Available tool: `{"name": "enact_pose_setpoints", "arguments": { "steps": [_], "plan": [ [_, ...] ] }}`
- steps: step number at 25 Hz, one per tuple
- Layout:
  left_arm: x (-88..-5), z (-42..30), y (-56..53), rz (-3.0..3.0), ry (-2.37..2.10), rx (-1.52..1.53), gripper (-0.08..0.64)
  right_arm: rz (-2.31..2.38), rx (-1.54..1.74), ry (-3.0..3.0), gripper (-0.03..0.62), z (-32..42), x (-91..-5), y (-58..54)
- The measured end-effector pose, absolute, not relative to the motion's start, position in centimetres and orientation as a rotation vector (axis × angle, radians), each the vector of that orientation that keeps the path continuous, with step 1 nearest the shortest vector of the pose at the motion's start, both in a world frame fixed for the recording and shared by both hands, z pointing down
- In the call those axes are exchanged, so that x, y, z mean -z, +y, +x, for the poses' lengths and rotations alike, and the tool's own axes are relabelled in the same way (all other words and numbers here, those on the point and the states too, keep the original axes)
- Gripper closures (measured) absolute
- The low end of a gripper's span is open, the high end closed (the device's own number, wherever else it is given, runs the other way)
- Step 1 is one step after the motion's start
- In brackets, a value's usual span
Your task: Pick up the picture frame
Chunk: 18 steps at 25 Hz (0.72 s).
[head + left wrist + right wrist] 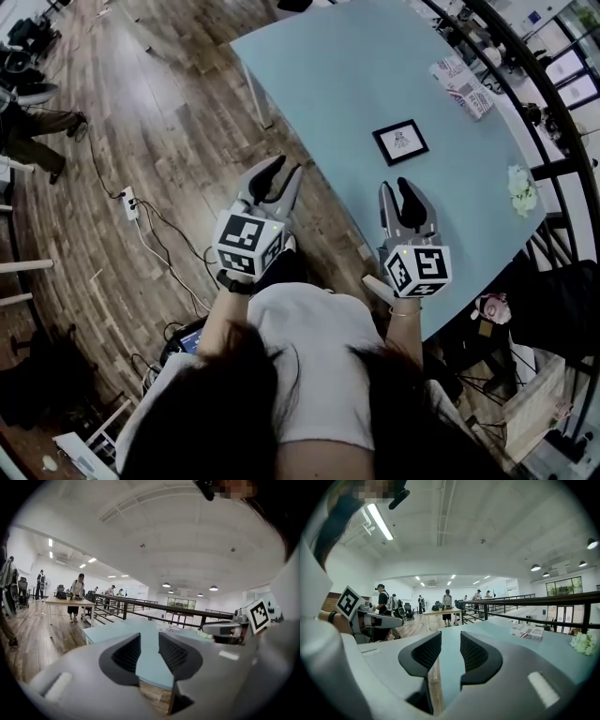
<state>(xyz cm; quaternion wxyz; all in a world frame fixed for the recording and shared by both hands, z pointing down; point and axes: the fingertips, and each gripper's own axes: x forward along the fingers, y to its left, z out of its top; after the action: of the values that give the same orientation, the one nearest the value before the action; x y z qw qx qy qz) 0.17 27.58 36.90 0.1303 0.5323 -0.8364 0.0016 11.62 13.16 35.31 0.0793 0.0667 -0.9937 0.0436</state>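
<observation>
Floorboards (141, 122) of dark wood fill the space left of the left gripper's fingers, with one white power strip (129, 202) lying on them. One pale blue worktop (356, 66) stretches ahead of both pairs of fingers. Two grippers are held near its closest edge, side by side and well apart. The left gripper (286, 169) (149, 641) has its fingers parted by a narrow gap with nothing between them. The right gripper (396, 185) (450, 641) also has its fingers parted, with only bare worktop showing through. One patterned box (462, 86) sits far ahead of the right fingers and off to their right. One picture frame (400, 142), black-edged with a white print, lies flat on the worktop ahead of the right fingers, near them but untouched. One small bunch of white flowers (521, 190) rests to the right of those fingers, by the worktop's edge.
</observation>
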Motion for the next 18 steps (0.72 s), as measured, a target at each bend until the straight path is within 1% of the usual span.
{"name": "enact_pose_setpoints", "arguments": {
  "steps": [8,18],
  "plan": [
    [-37.6,-4.6,28.0,1.582,-2.379,-0.013,0.433,0.304,-0.171,-2.945,0.491,8.2,-36.1,13.0],
    [-38.7,-7.3,27.5,1.652,-2.286,0.003,0.426,0.416,-0.208,-2.893,0.479,6.0,-37.3,12.6]
  ]
}}
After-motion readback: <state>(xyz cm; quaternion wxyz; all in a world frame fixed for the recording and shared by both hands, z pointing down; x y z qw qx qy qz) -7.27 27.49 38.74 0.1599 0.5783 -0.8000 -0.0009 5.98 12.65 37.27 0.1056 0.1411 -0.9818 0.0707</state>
